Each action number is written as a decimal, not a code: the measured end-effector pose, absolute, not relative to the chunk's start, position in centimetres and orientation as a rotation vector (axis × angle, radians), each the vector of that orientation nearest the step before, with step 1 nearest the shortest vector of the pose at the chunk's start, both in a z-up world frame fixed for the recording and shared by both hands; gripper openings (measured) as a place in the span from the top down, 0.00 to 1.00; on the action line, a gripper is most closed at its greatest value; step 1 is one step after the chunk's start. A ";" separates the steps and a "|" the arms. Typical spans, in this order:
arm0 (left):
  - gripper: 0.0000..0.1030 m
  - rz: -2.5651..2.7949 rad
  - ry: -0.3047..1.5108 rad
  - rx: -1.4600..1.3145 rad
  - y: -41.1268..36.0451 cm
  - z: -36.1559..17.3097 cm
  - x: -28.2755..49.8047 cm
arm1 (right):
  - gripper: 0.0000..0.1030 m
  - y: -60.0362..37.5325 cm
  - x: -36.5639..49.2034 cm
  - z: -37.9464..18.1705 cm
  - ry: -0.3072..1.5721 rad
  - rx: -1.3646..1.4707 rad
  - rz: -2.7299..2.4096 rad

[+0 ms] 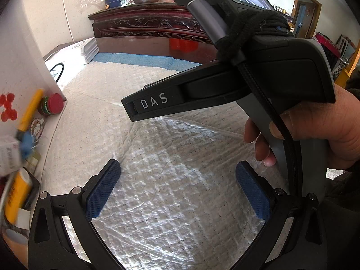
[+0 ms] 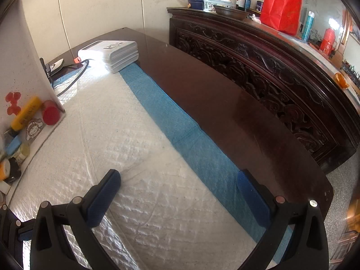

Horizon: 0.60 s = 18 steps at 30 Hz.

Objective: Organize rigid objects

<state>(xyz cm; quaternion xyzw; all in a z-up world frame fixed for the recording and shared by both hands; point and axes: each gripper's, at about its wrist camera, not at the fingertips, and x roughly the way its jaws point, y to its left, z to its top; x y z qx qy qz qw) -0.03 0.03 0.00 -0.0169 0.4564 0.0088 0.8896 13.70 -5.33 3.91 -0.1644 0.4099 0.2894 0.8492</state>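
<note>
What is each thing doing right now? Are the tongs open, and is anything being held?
Left tongs: open, holding nothing, above the white pad.
Right tongs: open, holding nothing.
Red-capped jar: capped, lying on its side by the white box wall.
Yellow tube: tilted, leaning beside the jar.
White boxes: stacked, lids shut.
Red bag: standing upright on the cabinet.

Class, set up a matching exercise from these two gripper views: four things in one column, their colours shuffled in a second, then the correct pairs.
Things:
1. Jar lid
2. Tube
3. Pad strip
4. Stacked boxes

Colours:
A. white
B. blue
C. red
D. yellow

Pairs: 1-C, 2-D, 3-B, 4-A
</note>
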 end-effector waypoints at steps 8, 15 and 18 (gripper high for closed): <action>0.01 0.019 0.947 -0.035 -0.1 0.0 0.0 | 0.00 -5.3 13.7 3.9 0.864 -0.346 0.610; 0.01 0.018 0.947 -0.035 -0.1 0.1 0.0 | 0.00 -5.3 13.8 4.0 0.864 -0.346 0.610; 0.01 0.018 0.948 -0.036 -0.1 0.1 0.0 | 0.00 -5.3 13.8 4.0 0.864 -0.347 0.610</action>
